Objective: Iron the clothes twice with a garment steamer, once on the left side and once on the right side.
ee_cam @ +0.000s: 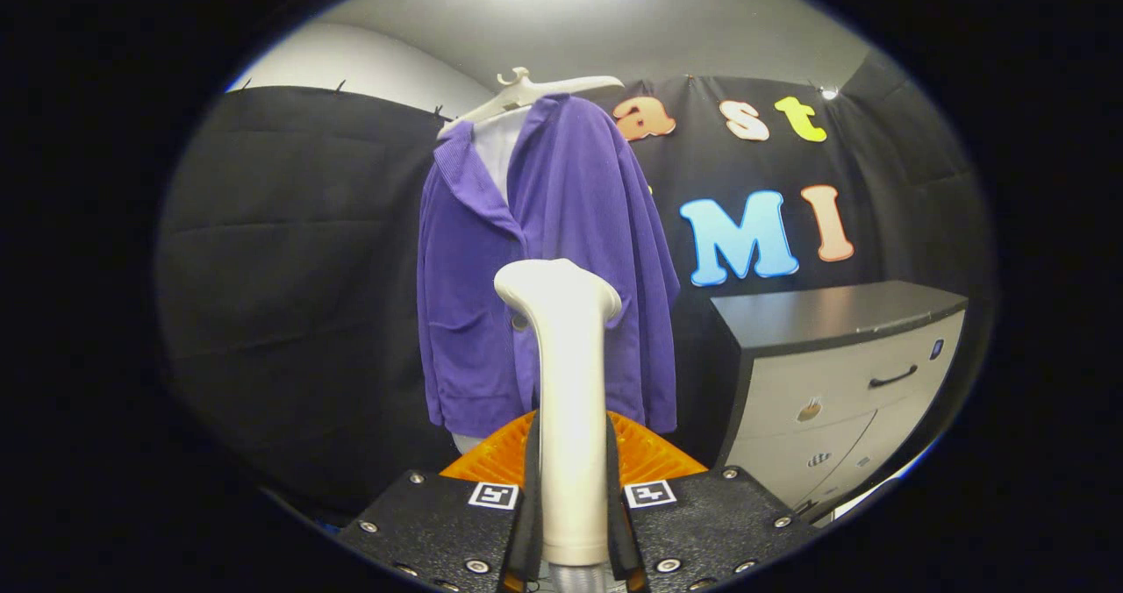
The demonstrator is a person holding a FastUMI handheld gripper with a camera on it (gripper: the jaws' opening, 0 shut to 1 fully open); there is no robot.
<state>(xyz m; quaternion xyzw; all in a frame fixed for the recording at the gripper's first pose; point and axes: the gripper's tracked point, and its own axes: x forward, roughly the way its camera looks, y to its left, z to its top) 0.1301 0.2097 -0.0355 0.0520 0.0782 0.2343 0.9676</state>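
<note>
A purple jacket [544, 268] hangs on a white hanger [526, 93] in front of the black cloth wall, over a white inner garment. My gripper [570, 488] is shut on the handle of the white garment steamer [566, 382], both fingers pressing its sides. The steamer stands upright between the fingers. Its head [557, 290] points at the jacket's lower middle and looks a short way off it; whether it touches the cloth I cannot tell.
A cabinet [842, 374] with a dark top and pale drawers stands to the right of the jacket. Black cloth wall runs behind and to the left.
</note>
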